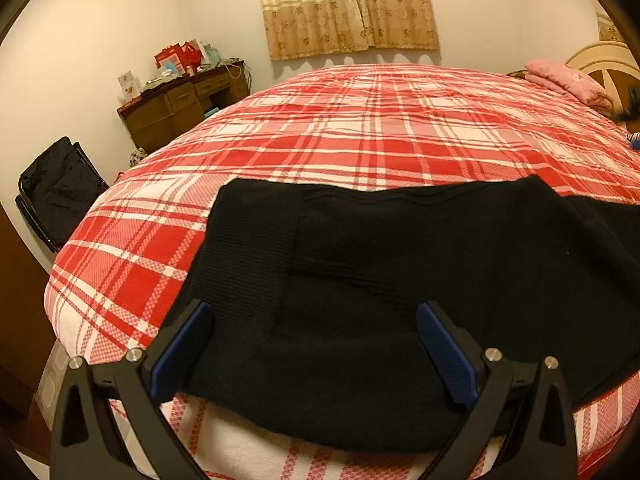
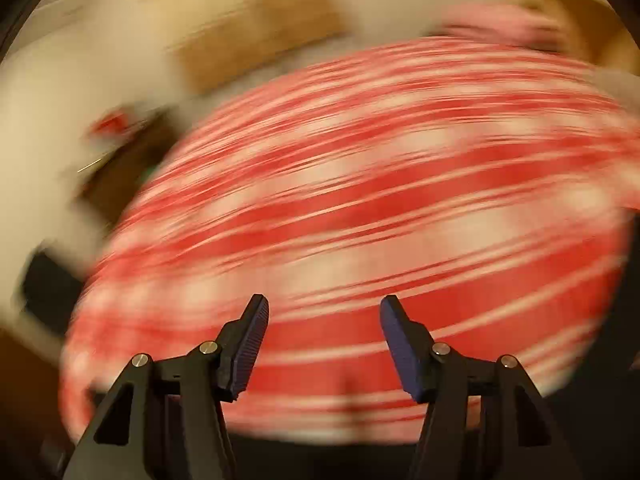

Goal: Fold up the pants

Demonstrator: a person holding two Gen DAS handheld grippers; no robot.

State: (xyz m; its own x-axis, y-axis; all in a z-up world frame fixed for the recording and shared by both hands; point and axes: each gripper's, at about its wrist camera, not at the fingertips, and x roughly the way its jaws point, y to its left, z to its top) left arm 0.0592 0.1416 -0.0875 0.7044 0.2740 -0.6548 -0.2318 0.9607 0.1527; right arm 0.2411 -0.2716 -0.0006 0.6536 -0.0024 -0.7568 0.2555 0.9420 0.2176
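Black pants (image 1: pixel 400 280) lie on the red and white plaid bed cover (image 1: pixel 360 132), near the bed's front edge, with the waistband end to the left and the rest running off to the right. My left gripper (image 1: pixel 314 312) is open, its blue-padded fingers (image 1: pixel 180 352) spread wide just above the near part of the pants, holding nothing. My right gripper (image 2: pixel 324 308) is open and empty over the plaid cover (image 2: pixel 360 200). The right wrist view is heavily motion-blurred, and no pants can be made out in it.
A dark wooden desk (image 1: pixel 184 108) with clutter stands at the far left wall. A black bag (image 1: pixel 56 192) sits on the floor left of the bed. Pink folded bedding (image 1: pixel 564 80) and a headboard (image 1: pixel 608 68) are at the far right. A curtain (image 1: pixel 348 4) hangs behind the bed.
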